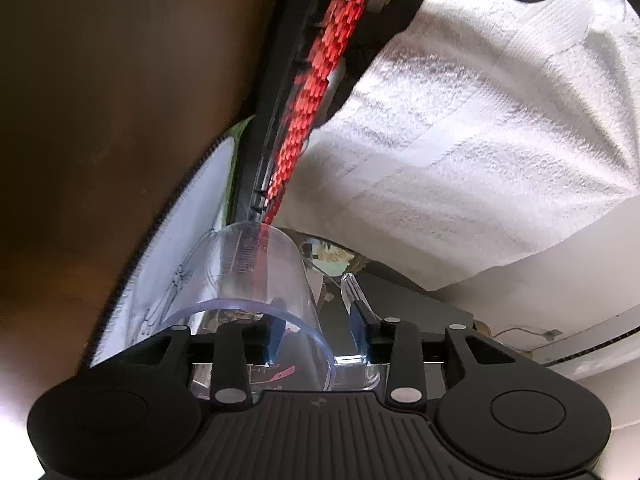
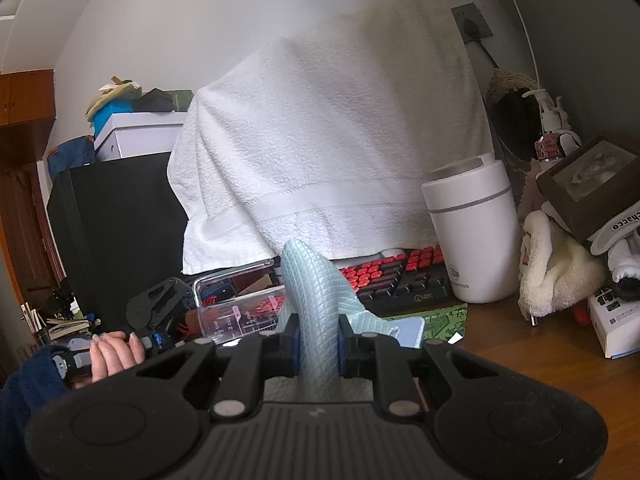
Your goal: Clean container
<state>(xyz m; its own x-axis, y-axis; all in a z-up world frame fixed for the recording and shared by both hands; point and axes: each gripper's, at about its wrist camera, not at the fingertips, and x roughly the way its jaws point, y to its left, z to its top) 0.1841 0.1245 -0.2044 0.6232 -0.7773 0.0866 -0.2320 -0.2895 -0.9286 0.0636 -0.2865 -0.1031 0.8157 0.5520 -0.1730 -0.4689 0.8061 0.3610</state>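
Clear plastic measuring cup pinched by its wall in the left gripper; the right gripper is clamped on a pale blue cloth above the desk.

A towel hangs behind the keyboard on the worktop; a canister stands right of it, the measuring cup left.

Legible text: "chacco" on the white band at three o'clock, a red "98" on the pump bottle at two o'clock; print on the white canister and measuring marks on the clear container are unreadable.
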